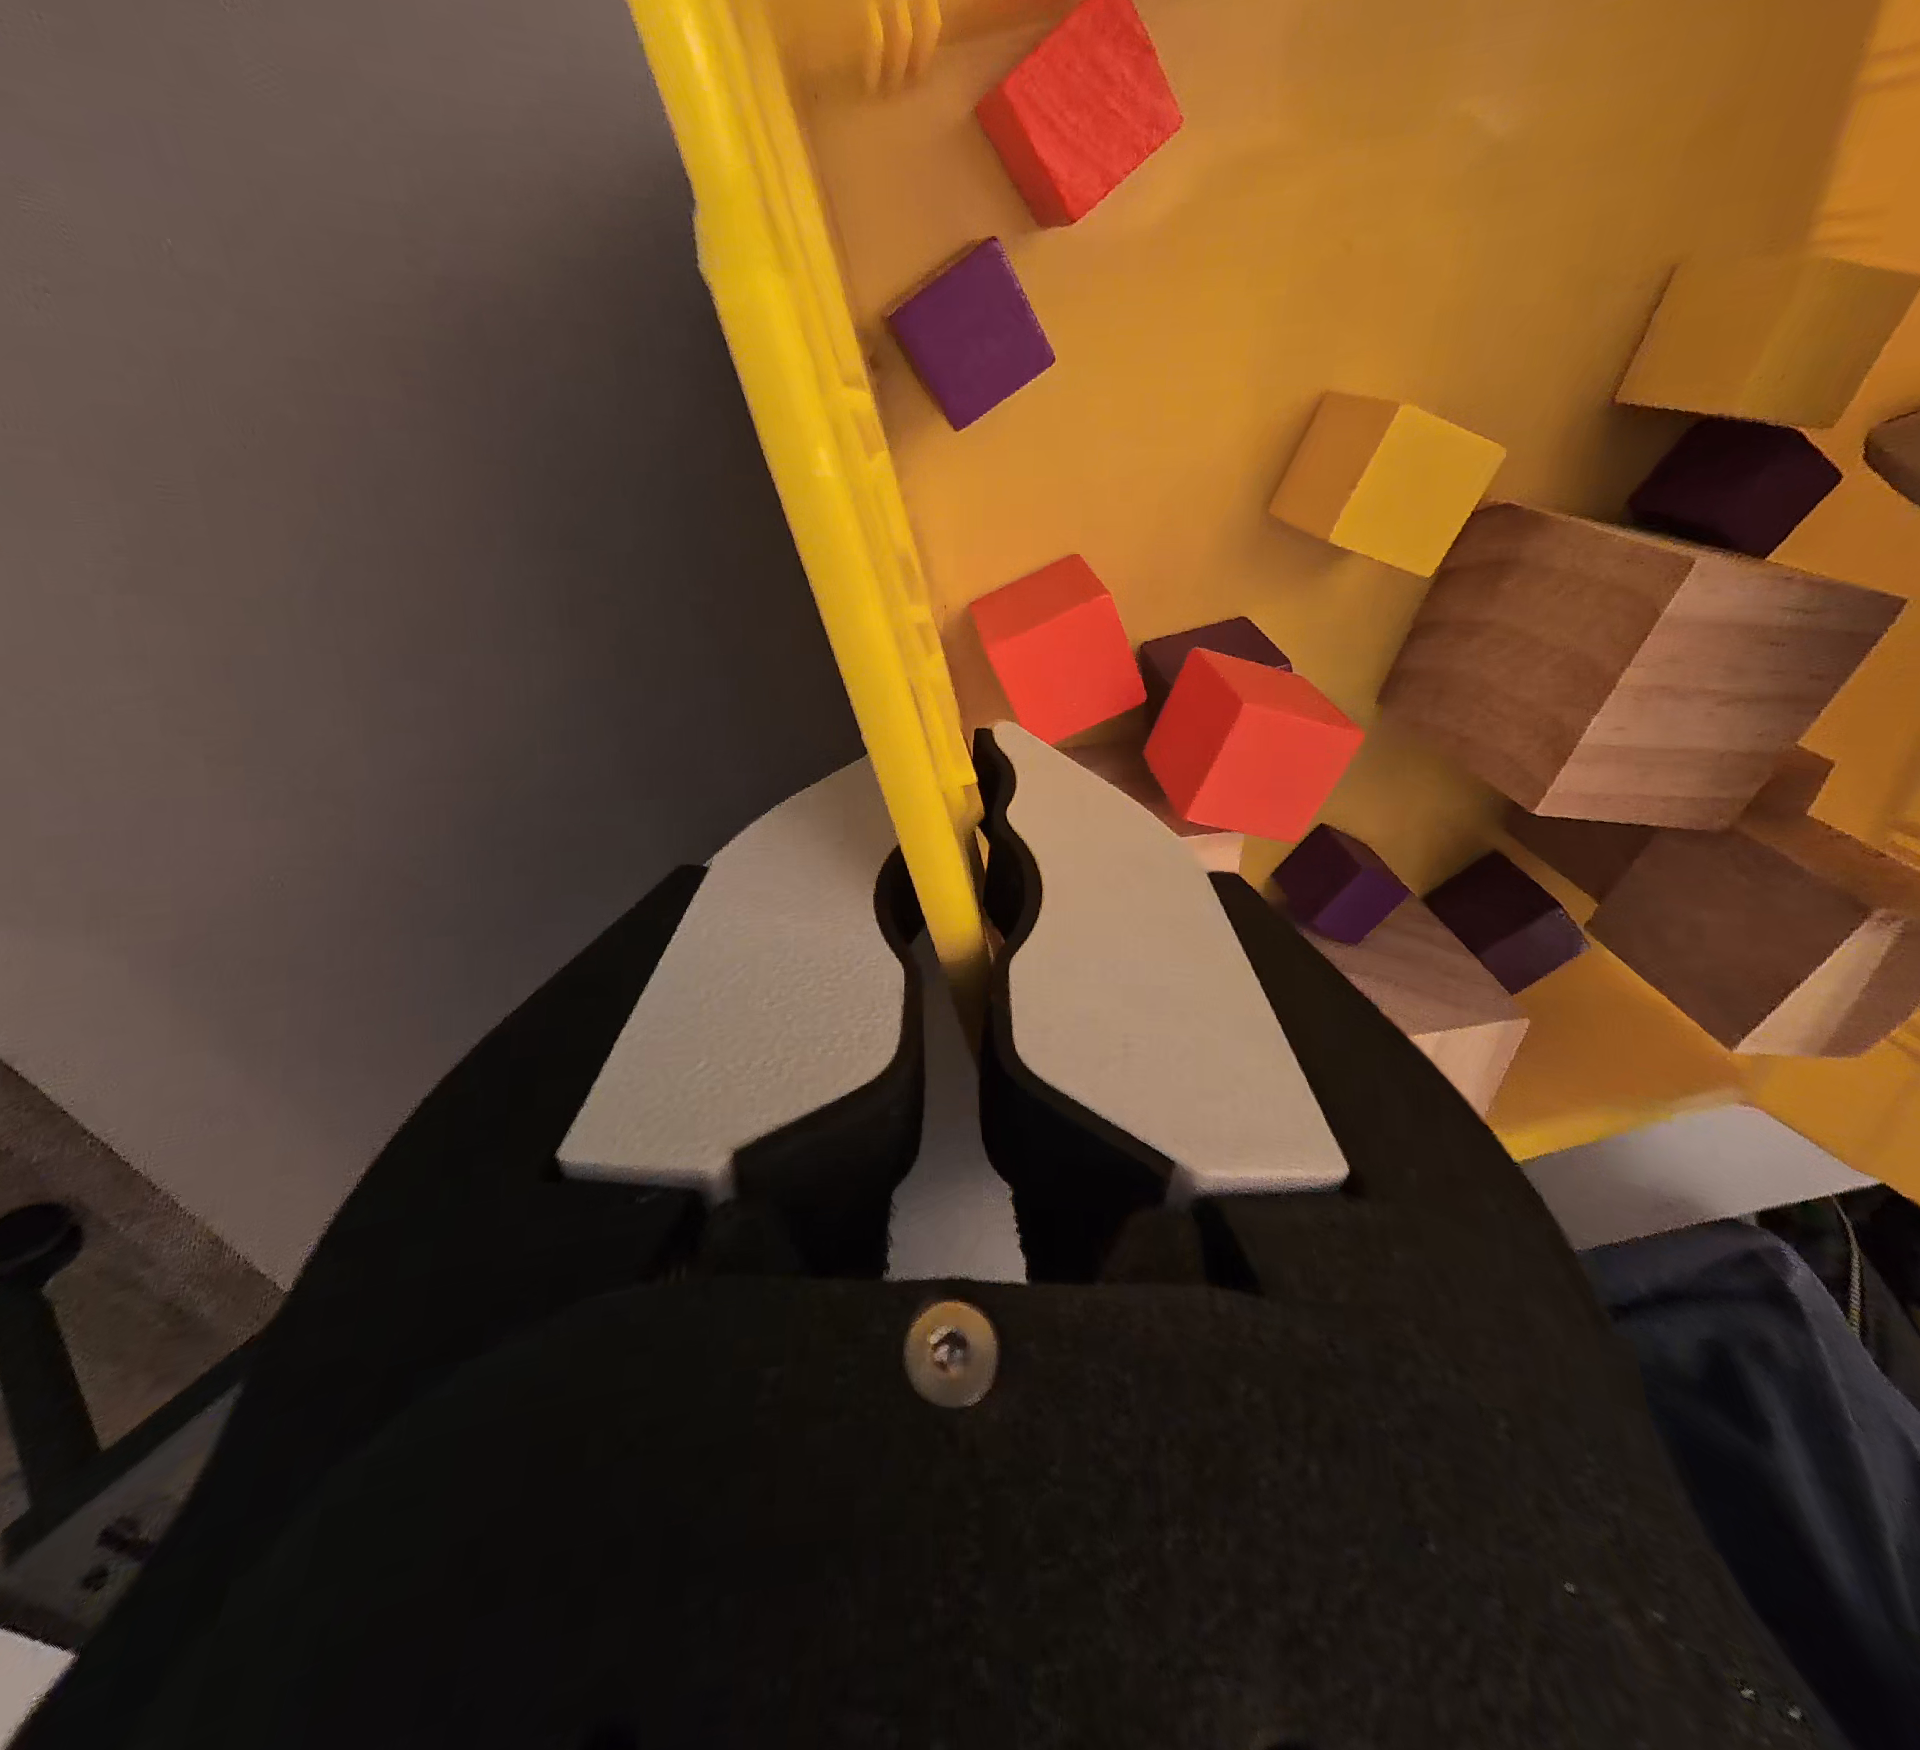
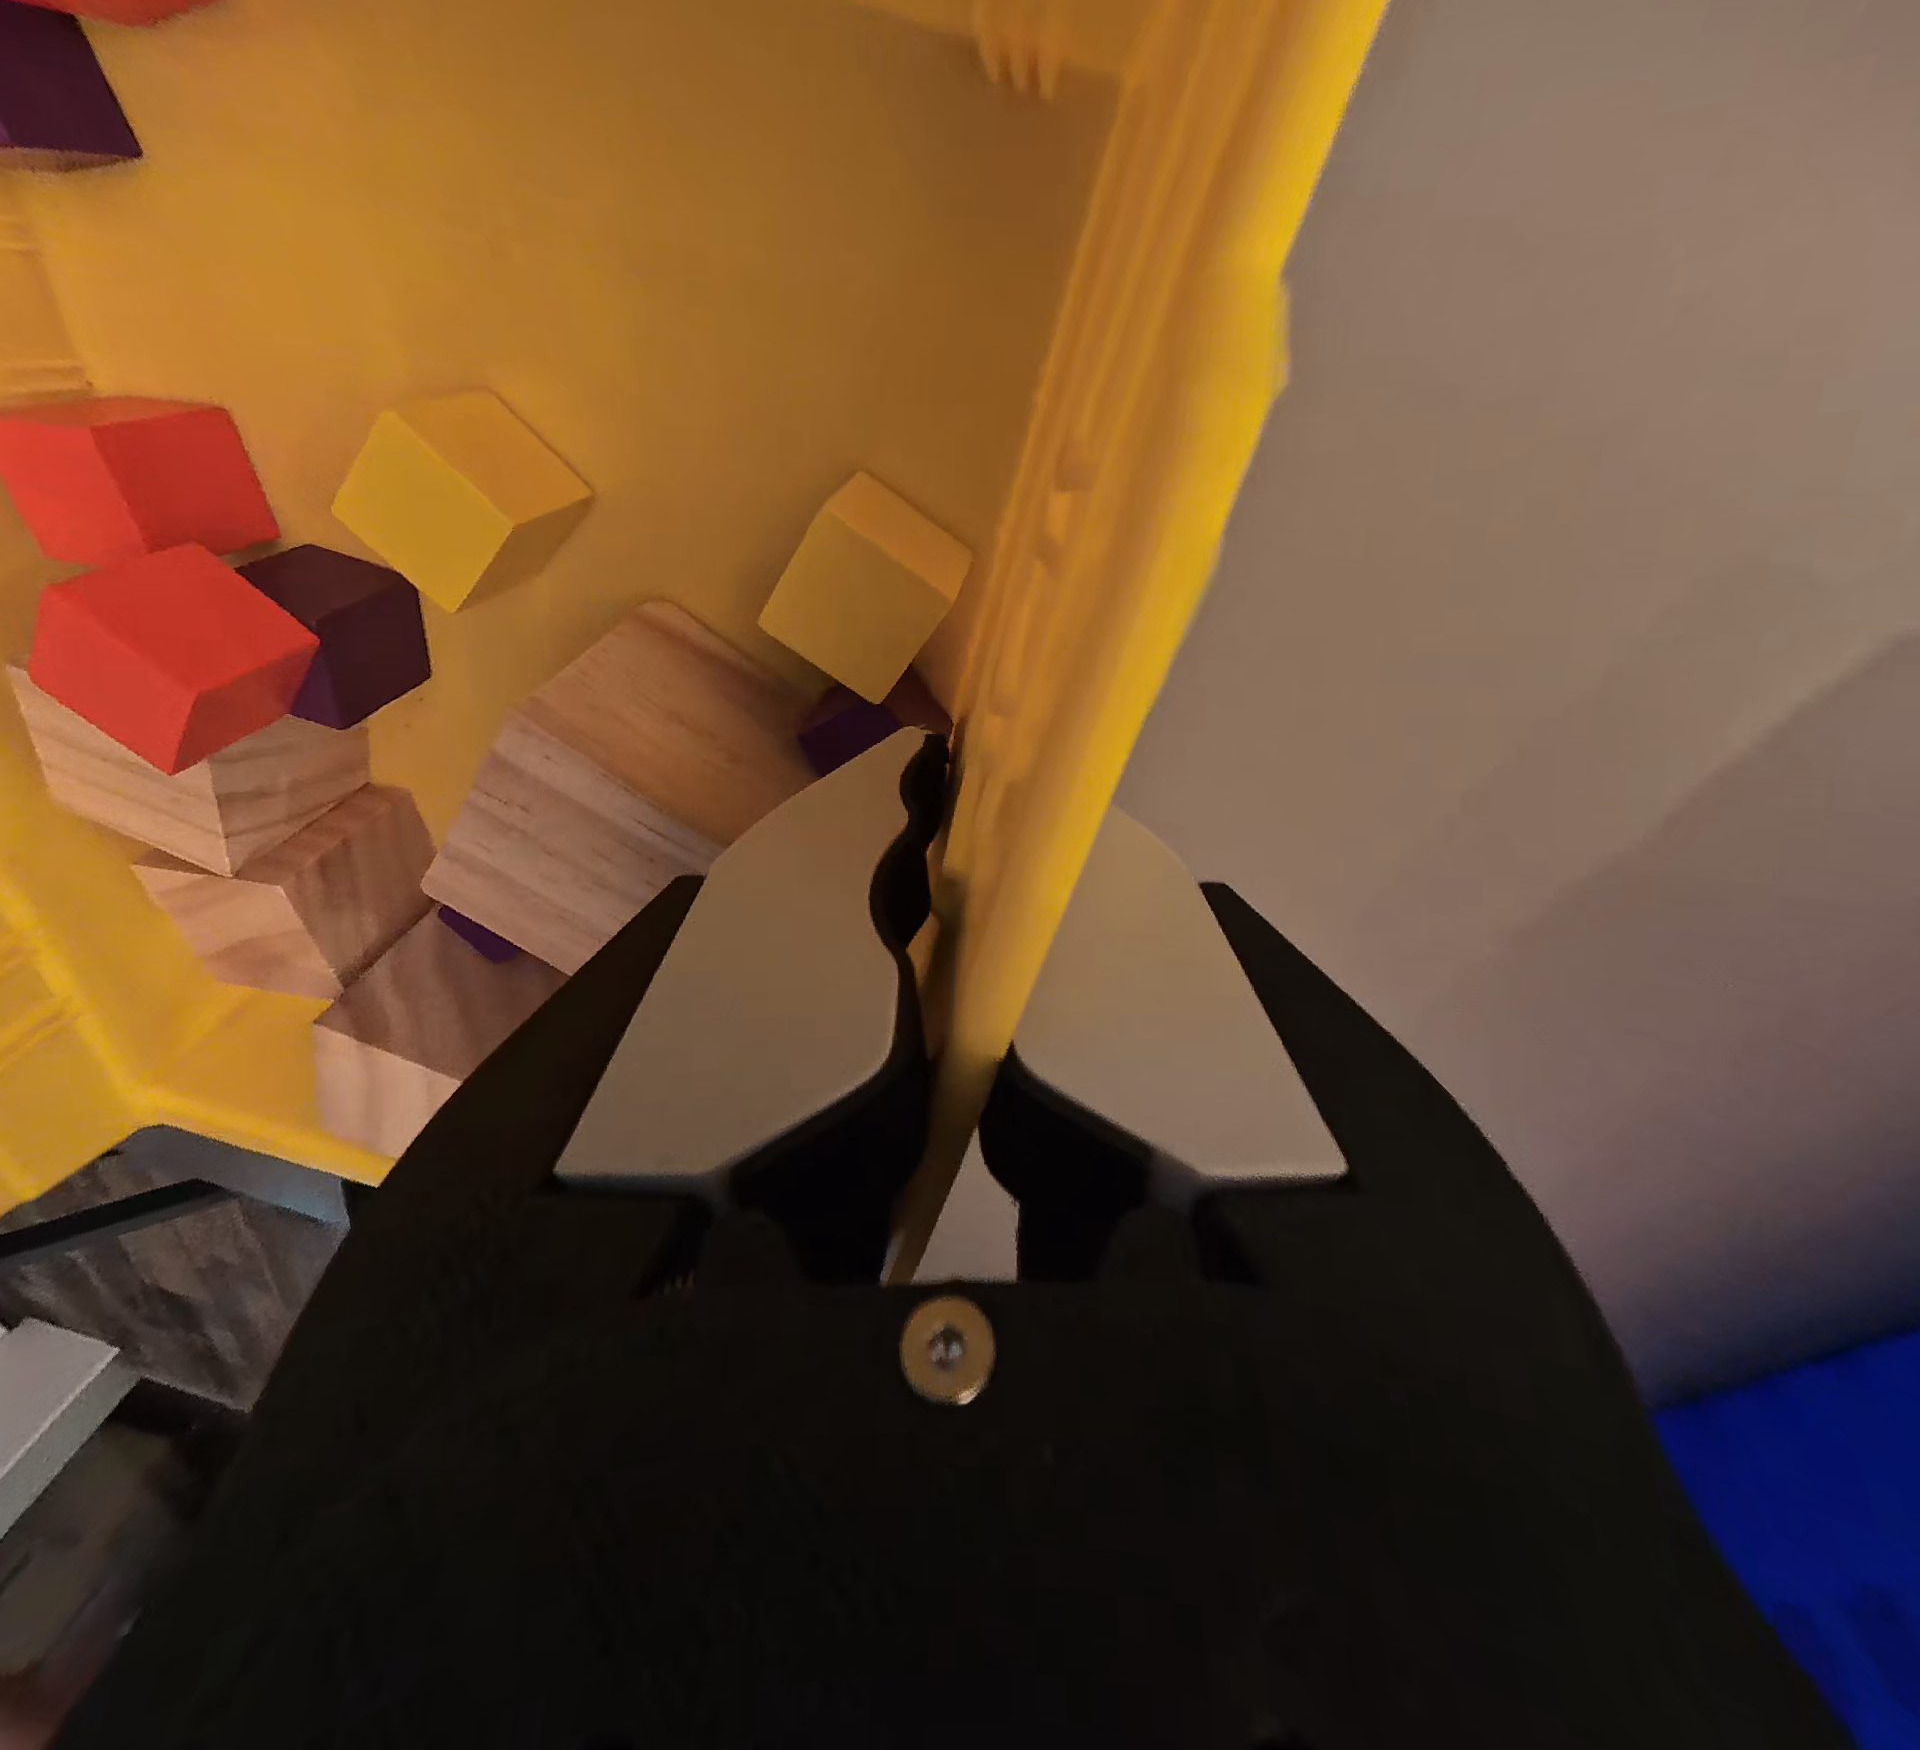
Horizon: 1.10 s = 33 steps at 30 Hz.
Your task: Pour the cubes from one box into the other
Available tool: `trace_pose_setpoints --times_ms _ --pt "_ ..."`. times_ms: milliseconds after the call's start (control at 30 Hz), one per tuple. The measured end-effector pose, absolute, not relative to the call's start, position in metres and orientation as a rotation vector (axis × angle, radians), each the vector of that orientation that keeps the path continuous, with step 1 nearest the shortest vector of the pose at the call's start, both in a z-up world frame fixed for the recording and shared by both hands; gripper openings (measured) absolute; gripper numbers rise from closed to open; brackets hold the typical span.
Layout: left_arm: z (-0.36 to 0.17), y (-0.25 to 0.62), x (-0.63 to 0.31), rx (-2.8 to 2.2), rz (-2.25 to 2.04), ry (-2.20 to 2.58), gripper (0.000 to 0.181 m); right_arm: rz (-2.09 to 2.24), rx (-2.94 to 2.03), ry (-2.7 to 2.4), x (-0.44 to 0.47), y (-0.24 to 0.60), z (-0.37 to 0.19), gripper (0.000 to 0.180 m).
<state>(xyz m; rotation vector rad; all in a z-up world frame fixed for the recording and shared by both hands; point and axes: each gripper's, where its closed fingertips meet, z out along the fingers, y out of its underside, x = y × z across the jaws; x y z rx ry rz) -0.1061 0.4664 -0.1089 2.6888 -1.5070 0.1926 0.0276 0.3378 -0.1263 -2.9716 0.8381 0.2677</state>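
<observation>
A yellow box is held tilted up off the table. My left gripper is shut on its left wall. My right gripper is shut on its right wall; the box's inside shows there too. Inside, several cubes lie loose: red cubes, purple cubes, yellow cubes and larger plain wooden cubes. Most are heaped toward the box's lower edge. A blue patch shows at the lower right of the right wrist view; I cannot tell whether it is the other box.
A grey wall fills the background. A white table edge shows under the box. A person's dark trouser leg is at the lower right of the left wrist view. Brown carpet shows below.
</observation>
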Motion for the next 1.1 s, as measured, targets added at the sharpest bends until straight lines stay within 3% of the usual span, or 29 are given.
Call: trace_pose_setpoints --times_ms 267,533,833,1100 --pt "-0.085 0.431 -0.081 2.653 0.129 -1.562 0.006 0.353 -3.008 0.869 0.05 0.303 -0.108 0.003" --pt "-0.016 0.376 -0.017 2.646 0.116 -1.687 0.006 0.348 -2.929 0.904 0.106 0.243 -0.044 0.004" --pt "0.044 0.261 0.113 2.532 0.225 -1.935 0.006 0.236 -2.752 1.138 0.205 0.107 0.018 0.004" --pt "0.051 0.149 0.231 2.334 0.449 -2.153 0.006 0.037 -2.629 1.371 0.294 -0.023 0.046 0.004"
